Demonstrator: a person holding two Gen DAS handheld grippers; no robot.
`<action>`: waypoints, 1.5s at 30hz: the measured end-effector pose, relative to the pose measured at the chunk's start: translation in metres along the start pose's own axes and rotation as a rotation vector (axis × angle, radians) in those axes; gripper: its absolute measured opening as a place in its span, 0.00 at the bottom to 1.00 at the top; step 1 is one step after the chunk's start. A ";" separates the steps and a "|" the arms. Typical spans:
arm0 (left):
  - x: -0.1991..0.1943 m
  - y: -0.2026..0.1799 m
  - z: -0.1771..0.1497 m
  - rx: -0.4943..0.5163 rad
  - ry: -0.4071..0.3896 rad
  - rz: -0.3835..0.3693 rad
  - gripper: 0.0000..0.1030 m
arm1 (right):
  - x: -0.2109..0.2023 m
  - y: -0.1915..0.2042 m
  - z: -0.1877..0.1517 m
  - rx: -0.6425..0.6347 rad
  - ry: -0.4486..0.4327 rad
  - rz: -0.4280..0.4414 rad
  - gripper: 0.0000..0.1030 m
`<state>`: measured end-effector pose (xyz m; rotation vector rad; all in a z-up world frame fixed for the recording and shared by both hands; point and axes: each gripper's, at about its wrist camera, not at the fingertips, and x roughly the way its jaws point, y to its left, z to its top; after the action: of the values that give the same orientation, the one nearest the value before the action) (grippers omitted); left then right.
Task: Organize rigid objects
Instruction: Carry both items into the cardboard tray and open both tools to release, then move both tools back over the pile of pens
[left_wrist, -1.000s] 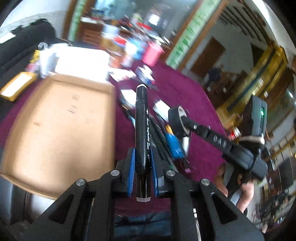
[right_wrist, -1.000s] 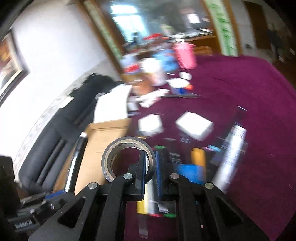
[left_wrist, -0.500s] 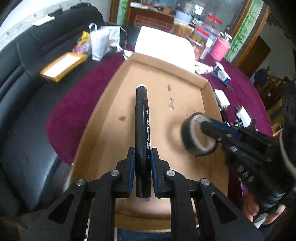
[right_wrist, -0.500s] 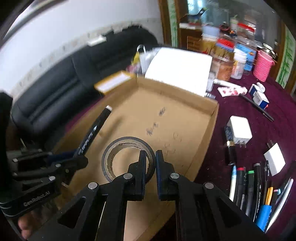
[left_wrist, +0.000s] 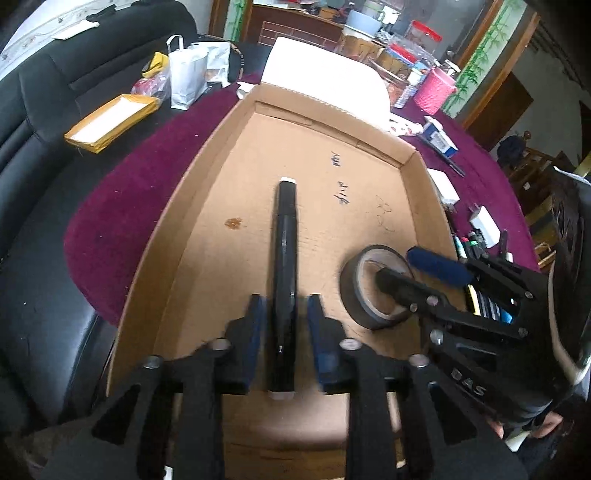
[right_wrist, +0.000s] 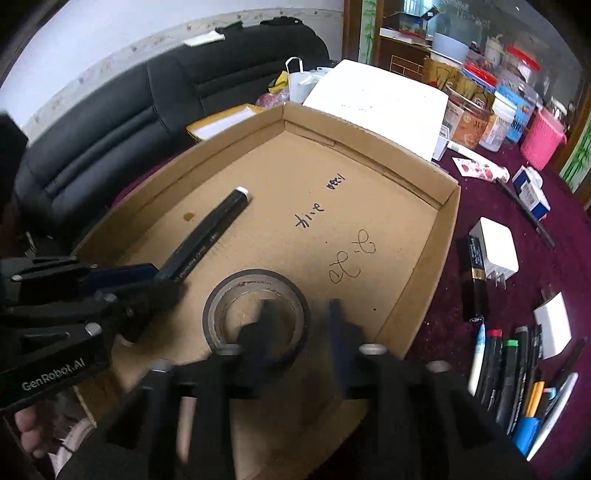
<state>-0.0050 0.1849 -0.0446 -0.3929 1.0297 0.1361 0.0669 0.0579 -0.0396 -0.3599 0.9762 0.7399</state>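
A black marker (left_wrist: 284, 254) lies on the floor of the shallow cardboard tray (left_wrist: 155, 236), between the jaws of my left gripper (left_wrist: 286, 314). Those jaws are opening, with a gap on each side of the marker. A roll of black tape (right_wrist: 255, 280) lies flat on the tray (right_wrist: 443, 229) to the marker's (right_wrist: 207, 236) right. My right gripper (right_wrist: 301, 308) is opening too, with one finger inside the roll's hole and the other outside its wall, neither pressing. In the left wrist view the right gripper (left_wrist: 399, 264) straddles the roll (left_wrist: 351, 288). The left gripper (right_wrist: 159, 278) appears at the left of the right wrist view.
On the purple cloth right of the tray lie several pens (right_wrist: 509, 369), a white charger (right_wrist: 495, 251) and a small white block (right_wrist: 554, 328). A white box (right_wrist: 380, 103) and a pink basket (right_wrist: 543, 136) stand behind. A black sofa (left_wrist: 55, 92) with a yellow envelope (left_wrist: 110, 122) is at left.
Both grippers swung from the purple cloth over to the tray and sank. Their jaws have since parted, and the marker and tape roll now rest on the tray floor.
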 end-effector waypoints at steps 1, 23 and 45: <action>-0.002 0.000 0.000 -0.006 -0.008 -0.005 0.47 | -0.005 -0.004 0.000 0.011 -0.021 0.022 0.51; -0.059 -0.174 -0.020 0.255 -0.161 -0.078 0.60 | -0.137 -0.156 -0.134 0.469 -0.301 0.115 0.56; -0.005 -0.197 -0.034 0.236 -0.036 -0.108 0.60 | -0.091 -0.171 -0.157 0.478 -0.187 -0.079 0.21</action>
<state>0.0225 -0.0095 -0.0063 -0.2298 0.9742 -0.0749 0.0595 -0.1914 -0.0528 0.0865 0.9223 0.4398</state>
